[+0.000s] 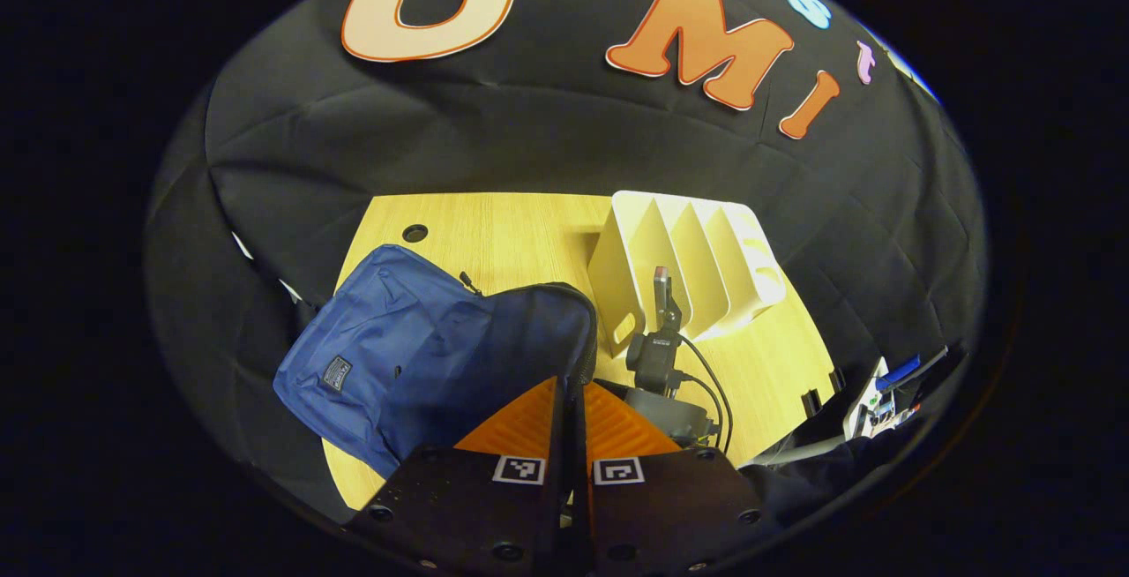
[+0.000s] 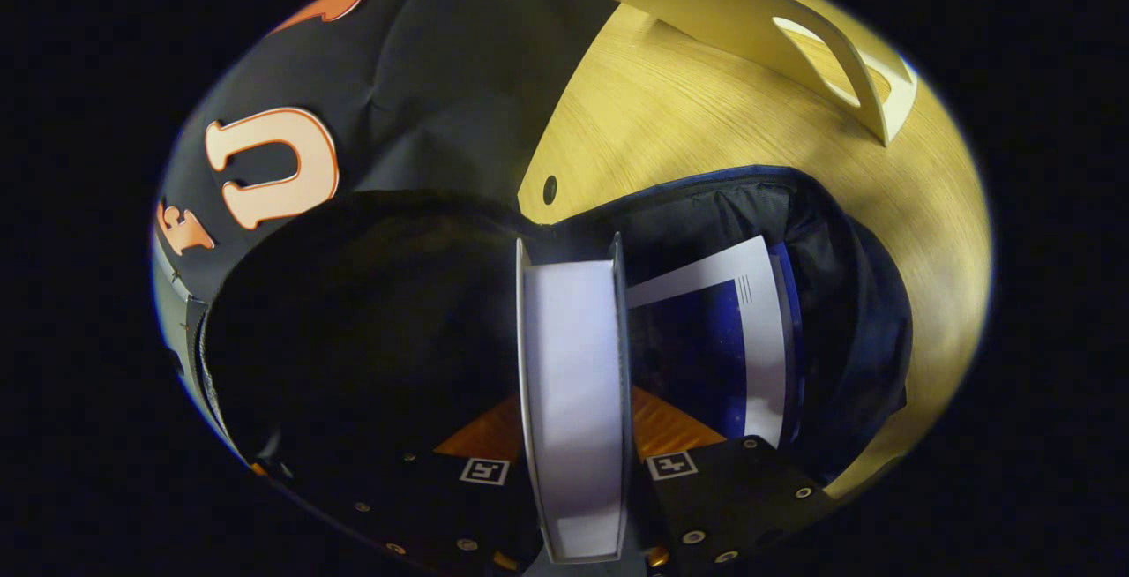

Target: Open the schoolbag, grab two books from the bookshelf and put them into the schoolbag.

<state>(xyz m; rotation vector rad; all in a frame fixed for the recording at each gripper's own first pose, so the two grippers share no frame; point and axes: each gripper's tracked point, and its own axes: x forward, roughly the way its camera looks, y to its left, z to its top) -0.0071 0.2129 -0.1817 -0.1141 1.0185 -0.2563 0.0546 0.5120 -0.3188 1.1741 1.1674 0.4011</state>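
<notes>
Right gripper view looks down into the open schoolbag (image 2: pixel 838 295), whose dark-lined mouth gapes on the wooden table (image 2: pixel 706 118). A book (image 2: pixel 573 400) stands page-edge toward the camera between the two fingers of the right gripper (image 2: pixel 573 436), both pressing on its covers, so the jaws are clenched on it; its far end reaches into the bag's mouth. Just beside it, deeper in the schoolbag, lies a second book (image 2: pixel 741 339) with a dark blue and white cover, leaning against the bag's inner wall. Beyond the schoolbag, on the far part of the table, stands the cream bookshelf (image 2: pixel 750 21), one cut-out side panel facing the camera. A small round hole (image 2: pixel 549 189) in the tabletop sits near the bag's rim.

In the left gripper view the blue schoolbag (image 1: pixel 397 356) sits on the table (image 1: pixel 512 233), its front flap folded down away from the opening. The left gripper (image 1: pixel 573 400) has its fingers closed together on the zippered edge of the bag's mouth, holding that rim between them. The right gripper (image 1: pixel 661 330) stands upright at the bag's opening, cables trailing from it. Behind it, next to the schoolbag, the bookshelf (image 1: pixel 697 259) shows its slanted dividers with bare slots.
</notes>
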